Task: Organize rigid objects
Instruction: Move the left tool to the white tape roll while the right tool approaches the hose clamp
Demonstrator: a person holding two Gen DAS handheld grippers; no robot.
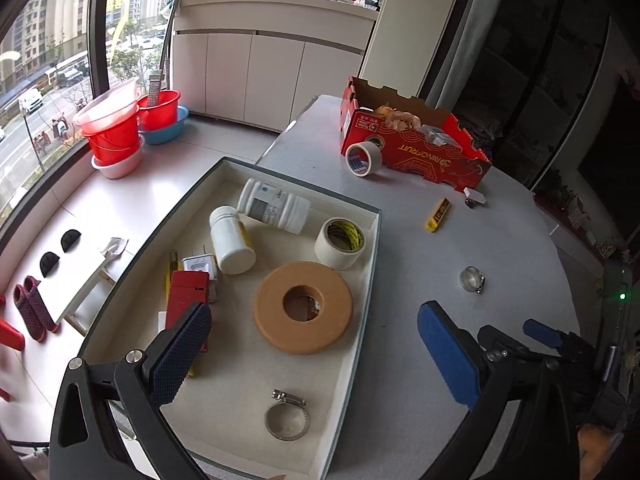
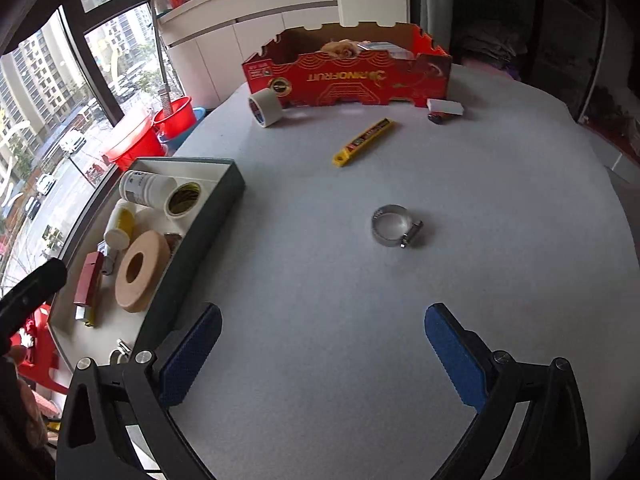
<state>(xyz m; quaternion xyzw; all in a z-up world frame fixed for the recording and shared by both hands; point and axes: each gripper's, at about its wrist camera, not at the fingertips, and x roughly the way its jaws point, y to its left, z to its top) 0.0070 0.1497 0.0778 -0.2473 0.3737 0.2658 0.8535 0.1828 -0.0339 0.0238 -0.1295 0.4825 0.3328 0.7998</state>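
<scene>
**Tray filled at left, loose items on the table at right**

While both claws stand wide open holding nothing, the left gripper [image 1: 316, 356] hangs over the white tray [image 1: 362, 280], which holds two white bottles [image 1: 232, 240], a tape roll [image 1: 340, 242], a tan disc [image 1: 303, 307] and, nearest, a hose clamp [image 1: 287, 420]. Right of the tray, the right gripper [image 2: 322, 354] hovers above the grey table [image 2: 500, 200]; ahead lies a second hose clamp [image 2: 394, 226], farther off a yellow knife [image 2: 363, 142], another tape roll [image 2: 265, 110] and the red box [image 2: 348, 80].
</scene>
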